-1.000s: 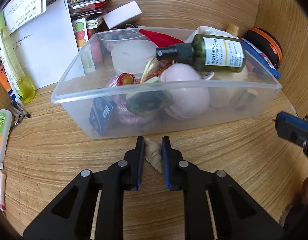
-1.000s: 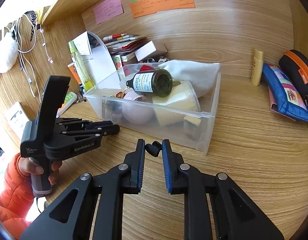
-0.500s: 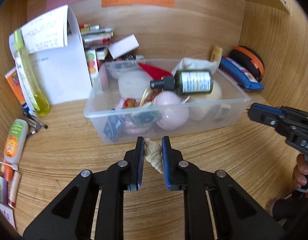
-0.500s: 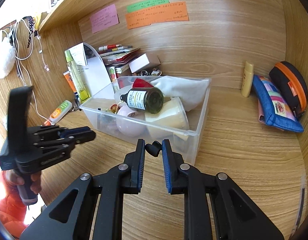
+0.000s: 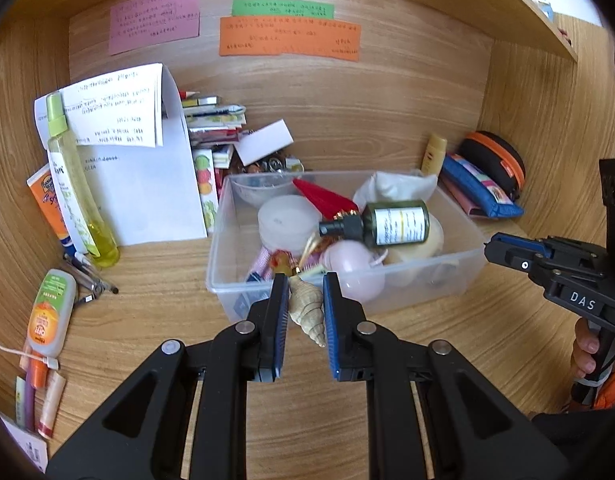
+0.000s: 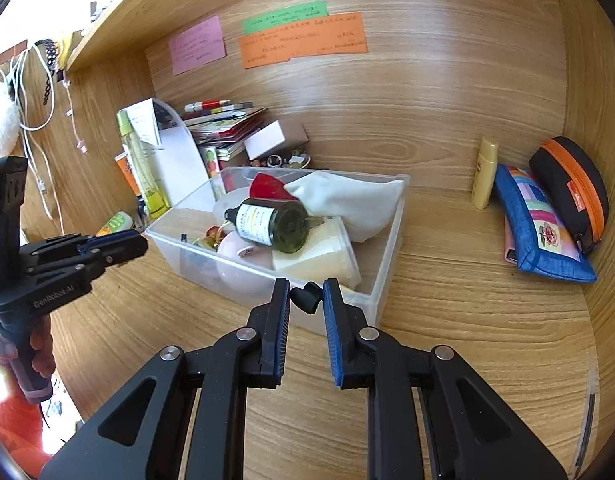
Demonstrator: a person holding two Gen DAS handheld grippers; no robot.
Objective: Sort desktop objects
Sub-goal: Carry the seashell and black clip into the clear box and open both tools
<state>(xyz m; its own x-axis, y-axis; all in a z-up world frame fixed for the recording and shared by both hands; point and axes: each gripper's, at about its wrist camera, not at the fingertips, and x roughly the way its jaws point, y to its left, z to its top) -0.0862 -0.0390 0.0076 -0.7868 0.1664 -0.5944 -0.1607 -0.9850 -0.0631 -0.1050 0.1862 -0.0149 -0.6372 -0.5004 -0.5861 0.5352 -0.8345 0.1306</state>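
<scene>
Three notes point(image 5: 289, 36) on back wall | wooden desk point(image 5: 155, 300) | clear bin point(image 5: 347, 296)

My wooden desk point(image 6: 447, 320), clear bin point(image 6: 387, 264) at centre, blue pouch point(image 6: 539, 228) right, sunscreen tube point(image 5: 49, 312) and yellow spray bottle point(image 5: 73, 188) left.
</scene>
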